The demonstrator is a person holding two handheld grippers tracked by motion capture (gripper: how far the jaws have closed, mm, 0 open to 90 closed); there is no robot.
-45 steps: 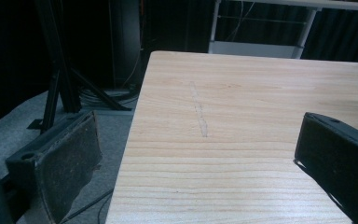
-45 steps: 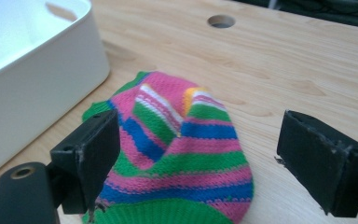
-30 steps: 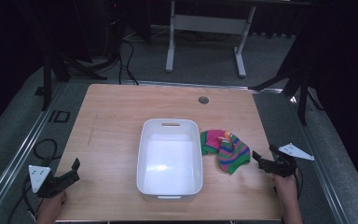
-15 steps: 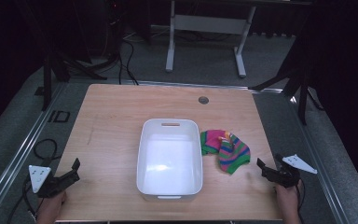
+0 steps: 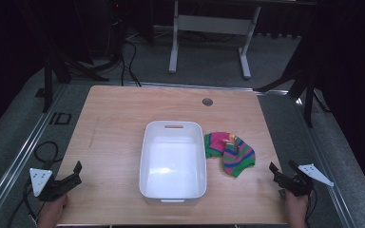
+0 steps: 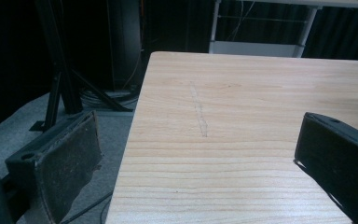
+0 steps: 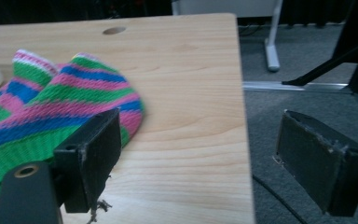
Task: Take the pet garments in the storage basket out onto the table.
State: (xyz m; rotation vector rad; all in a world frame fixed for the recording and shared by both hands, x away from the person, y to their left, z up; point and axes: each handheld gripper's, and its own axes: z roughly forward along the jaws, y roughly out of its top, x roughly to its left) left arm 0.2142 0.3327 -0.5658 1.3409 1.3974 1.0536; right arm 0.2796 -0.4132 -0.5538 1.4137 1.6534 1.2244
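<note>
At the right edge of the bench, near its front corner, the right gripper is held with its 2 jaws spread wide and nothing between them. From the right gripper view, 1 jaw stands over the wood just beside the striped sock, while the other hangs past the bench edge, above the grey carpet floor. I cannot tell if the near jaw touches the sock. The jaw pads are flat, black and a little worn at the edges.

The sock is knitted, soft and crumpled, with stripes of pink, green and blue. It lies on the bench just to the right of the white tub, touching or almost touching its wall. The tub is a smooth plastic rectangle with rounded corners and a slot handle at its far end.

The left gripper is at the front left corner of the bench, well apart from the tub. Its jaws are also spread wide and hold nothing; 1 is over the pale wood grain, the other is beyond the bench edge.
</note>
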